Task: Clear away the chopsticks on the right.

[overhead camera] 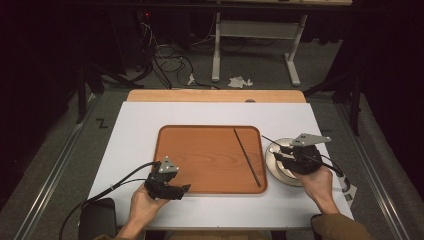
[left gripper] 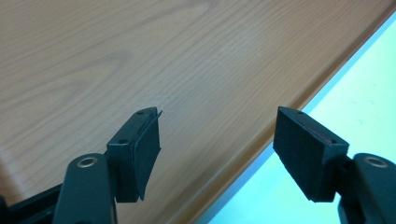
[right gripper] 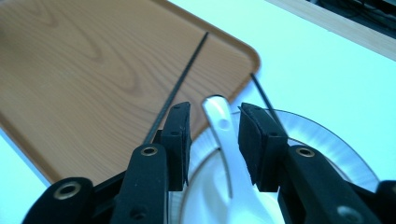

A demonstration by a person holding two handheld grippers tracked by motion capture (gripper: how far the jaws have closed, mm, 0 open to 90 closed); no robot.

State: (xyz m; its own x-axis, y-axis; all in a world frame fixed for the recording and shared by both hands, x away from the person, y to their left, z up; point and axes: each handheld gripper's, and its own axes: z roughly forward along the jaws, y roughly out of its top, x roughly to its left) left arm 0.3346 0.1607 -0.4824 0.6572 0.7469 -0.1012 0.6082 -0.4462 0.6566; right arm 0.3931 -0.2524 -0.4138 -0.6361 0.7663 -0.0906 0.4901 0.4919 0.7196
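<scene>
Right gripper (overhead camera: 280,152) held over the plate (overhead camera: 272,170) at the right of the table, jaws apart and clamped on nothing. Straddles the handle of the white spoon (right gripper: 233,186), with a clear gap at one pad and only a sliver of one at the other; counts as unheld. Spoon in the plate, bowl end low and towards the hand, handle tip out ahead between the jaw tips. Long axis in line with the jaws, aimed at the near corner of the wooden tray (overhead camera: 200,160), so the pads face the handle's two sides and can grip by closing straight across it. Beyond the tip, a thin dark chopstick (right gripper: 261,93) lying across the plate's far rim, close to the outer jaw: likely to be nudged if the gripper swings wide. Further out, a second chopstick (overhead camera: 247,157) flat on the tray's right side, roughly parallel to its right edge. Left gripper (overhead camera: 182,190) well apart from the spoon, over the tray's near edge, jaws open on nothing. Right hand plainly the nearer of the two.
</scene>
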